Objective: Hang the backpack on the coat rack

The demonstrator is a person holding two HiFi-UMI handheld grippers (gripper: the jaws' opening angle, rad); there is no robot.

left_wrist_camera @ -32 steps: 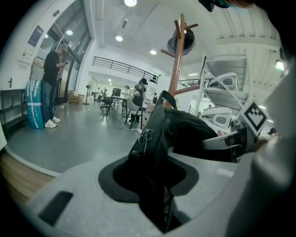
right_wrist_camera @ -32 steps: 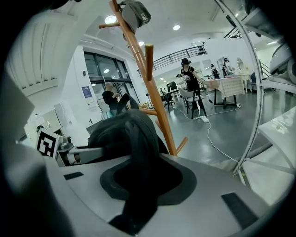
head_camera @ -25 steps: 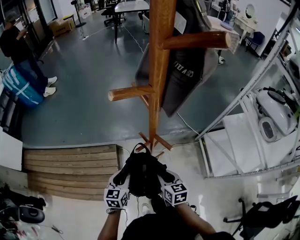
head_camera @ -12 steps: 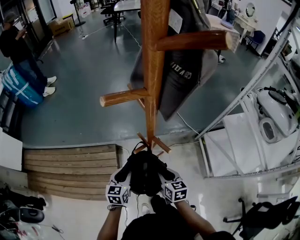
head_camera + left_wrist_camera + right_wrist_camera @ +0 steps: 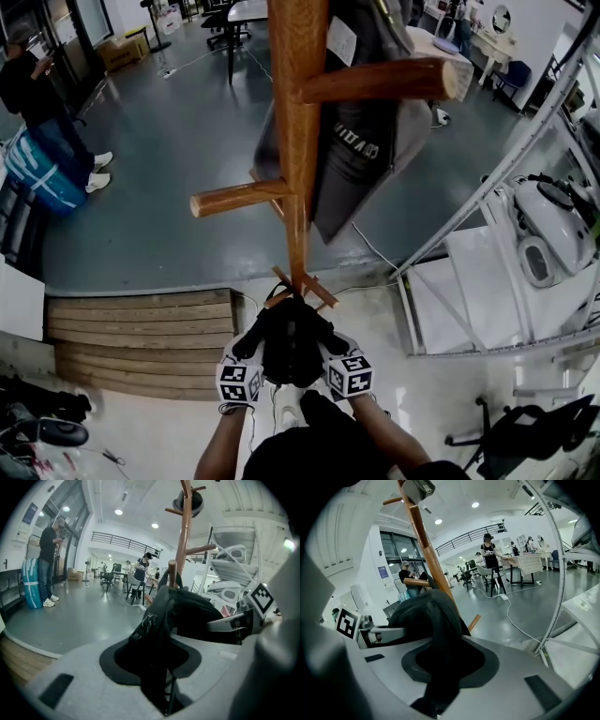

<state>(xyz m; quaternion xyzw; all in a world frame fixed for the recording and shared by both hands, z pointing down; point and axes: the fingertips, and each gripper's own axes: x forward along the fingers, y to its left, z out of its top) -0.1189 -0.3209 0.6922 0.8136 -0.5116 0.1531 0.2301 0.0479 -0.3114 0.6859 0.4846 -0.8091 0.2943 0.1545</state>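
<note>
Over a grey polished floor, the one tall wooden coat rack (image 5: 295, 141) rises at twelve o'clock, and at six the single soft black fabric backpack (image 5: 292, 342) — limp, probably light, best lifted by its top loop — hangs pinched in both jaws, left gripper (image 5: 246, 352) and right gripper (image 5: 334, 349).

Black backpack (image 5: 289, 342) bunched, unhung, near upright wooden coat rack (image 5: 296, 141).
</note>
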